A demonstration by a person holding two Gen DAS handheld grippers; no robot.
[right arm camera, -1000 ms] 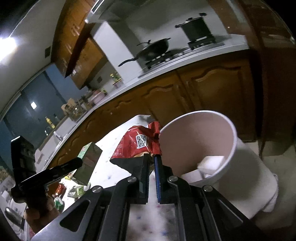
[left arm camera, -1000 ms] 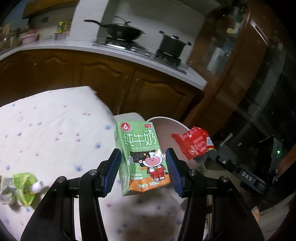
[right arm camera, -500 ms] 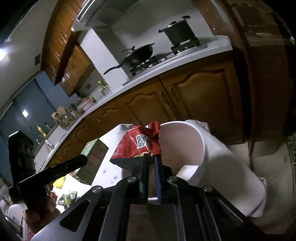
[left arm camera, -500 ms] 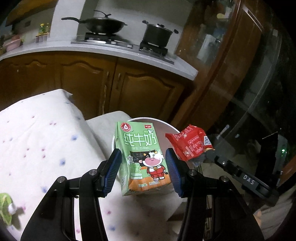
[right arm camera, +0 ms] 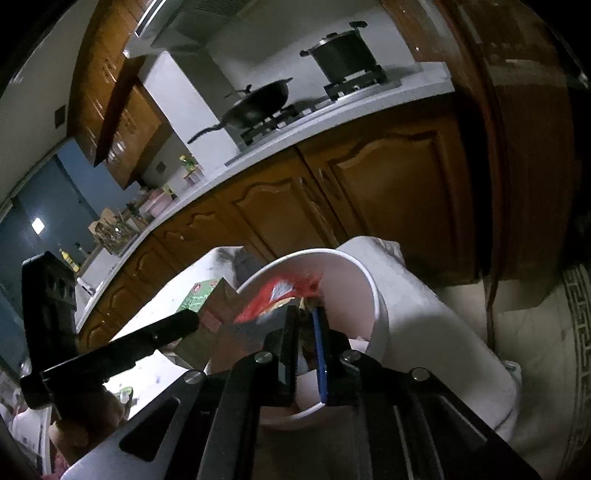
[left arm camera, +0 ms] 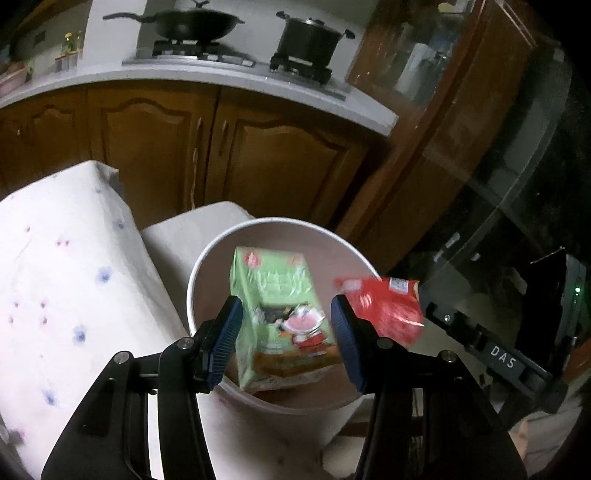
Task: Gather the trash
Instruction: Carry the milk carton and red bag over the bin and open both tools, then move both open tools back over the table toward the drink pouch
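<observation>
My left gripper (left arm camera: 286, 317) is shut on a green milk carton (left arm camera: 273, 295), which hangs upright over the mouth of a white round bin (left arm camera: 280, 220). To its right, a red snack wrapper (left arm camera: 384, 306) shows blurred over the bin's right rim. In the right wrist view my right gripper (right arm camera: 306, 317) is over the bin (right arm camera: 376, 295) and its jaws are opening. A narrow gap shows between them, and the blurred red wrapper (right arm camera: 269, 295) sits just above the tips, slipping loose. The carton (right arm camera: 201, 295) and a left finger (right arm camera: 155, 338) are at the left.
A table with a white dotted cloth (left arm camera: 55, 295) lies left of the bin. The bin stands on a cloth-covered seat (right arm camera: 443, 332). Brown cabinet doors (left arm camera: 280, 166) and a counter with a wok (left arm camera: 192, 22) and a pot (left arm camera: 310, 35) lie behind. A glass-fronted cabinet (left arm camera: 498, 147) is at the right.
Both grippers moved from the table edge to above the bin, which now fills the space under the carton. The right jaws have parted slightly and the red wrapper has blurred.
</observation>
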